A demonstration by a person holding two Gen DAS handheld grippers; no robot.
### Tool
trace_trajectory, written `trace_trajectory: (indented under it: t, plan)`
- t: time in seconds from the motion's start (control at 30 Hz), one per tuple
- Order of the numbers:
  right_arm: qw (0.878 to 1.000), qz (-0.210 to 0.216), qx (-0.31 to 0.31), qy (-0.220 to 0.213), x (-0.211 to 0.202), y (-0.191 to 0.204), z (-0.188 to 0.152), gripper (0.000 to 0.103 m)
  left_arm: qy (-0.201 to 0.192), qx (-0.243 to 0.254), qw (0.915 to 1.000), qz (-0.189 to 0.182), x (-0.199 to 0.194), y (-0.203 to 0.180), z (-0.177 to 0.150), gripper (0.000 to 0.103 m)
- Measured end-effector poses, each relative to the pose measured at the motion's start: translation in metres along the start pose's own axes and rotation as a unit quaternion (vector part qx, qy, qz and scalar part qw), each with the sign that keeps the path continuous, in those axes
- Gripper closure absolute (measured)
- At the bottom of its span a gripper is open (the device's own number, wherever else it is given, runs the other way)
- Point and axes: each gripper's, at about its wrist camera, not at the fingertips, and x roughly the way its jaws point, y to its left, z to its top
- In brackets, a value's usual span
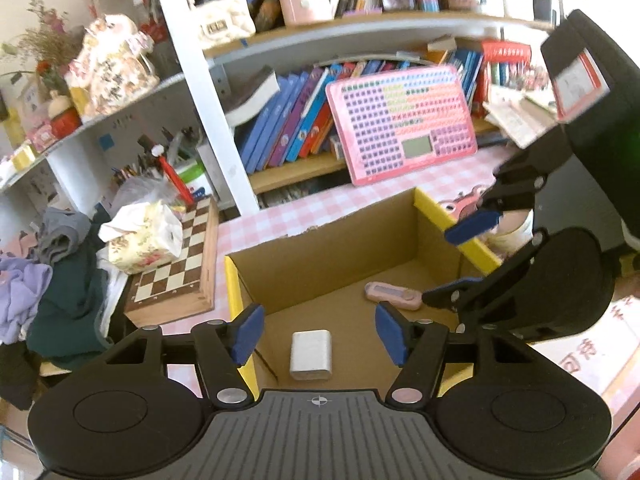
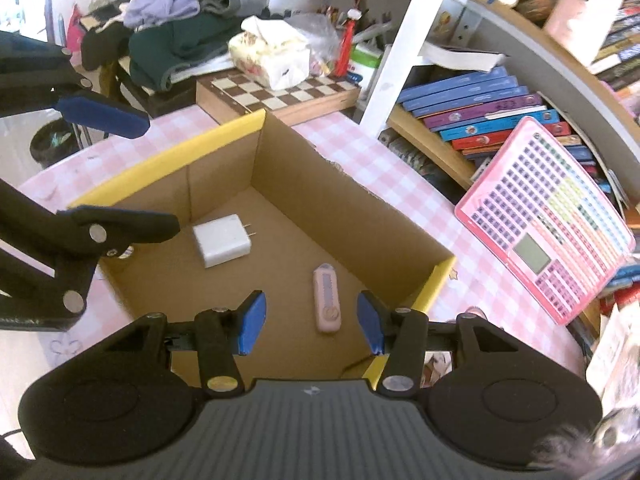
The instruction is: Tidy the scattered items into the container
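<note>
Your left claw [image 1: 320, 334] hangs over the near end of the cardboard box [image 1: 320, 256] with its blue pads [image 1: 246, 334] spread apart and nothing between them. Your right claw [image 2: 311, 324] is parted too, pads [image 2: 252, 326] clear of everything, poised above the box from the other side; each claw shows at the edge of the other's view.

Behind the box you have the bookshelf [image 1: 292, 170], its lower shelf packed with leaning books [image 1: 288, 120]. The table [image 2: 400, 184] under the box wears a pink checked cloth. The box itself sits open-topped, with yellow strips along two rims. Propped against the shelf beside it is a pink keyboard toy [image 1: 404, 120], tilted back. Off to the other side lies a wooden chessboard [image 1: 176, 268], and on it rests a floral tissue pack [image 1: 144, 236], with a heap of clothes [image 2: 176, 28] beyond.

Inside the box, flat on the floor, you have a white charger [image 2: 222, 246] with its prongs pointing toward the far wall, directly below your left claw. Well apart from it lies a slim pink device [image 2: 328, 300], just ahead of your right claw's pads.
</note>
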Motion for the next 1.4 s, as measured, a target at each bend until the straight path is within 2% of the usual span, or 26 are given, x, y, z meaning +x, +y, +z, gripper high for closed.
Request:
trace_trajectory:
  t: [0.27,0.5,0.67,0.77,0.83,1.07,1.4]
  plan:
    - [0.998,-0.004,0.042,-0.041,-0.054,0.026,-0.032,0.051,-0.027,-0.021,0.9994,-0.010,-0.053,-0.005,-0.024,0.034]
    - [0.993,-0.031,0.078,-0.082,-0.096,0.046,-0.074,0.045,-0.025,-0.053,0.9983,0.005,-0.081,-0.008,-0.059,0.029]
    - [0.982,-0.065,0.139,-0.107,-0.115,0.056,-0.109,0.032,-0.025,-0.098,0.9942,0.037,-0.092,-0.020,-0.087,0.021]
    - [0.973,-0.085,0.184,-0.114,-0.120,0.064,-0.129,0.025,-0.022,-0.129,0.9904,0.045,-0.095,-0.026,-0.098,0.021]
    - [0.967,-0.103,0.203,-0.112,-0.121,0.071,-0.142,0.024,-0.019,-0.138,0.9892,0.045,-0.097,-0.031,-0.103,0.021]
    - [0.957,-0.134,0.236,-0.100,-0.128,0.089,-0.175,0.017,-0.012,-0.140,0.9895,0.034,-0.103,-0.052,-0.119,0.016]
    - [0.953,-0.144,0.254,-0.078,-0.131,0.096,-0.190,0.012,0.009,-0.094,0.9955,-0.001,-0.102,-0.078,-0.123,0.015]
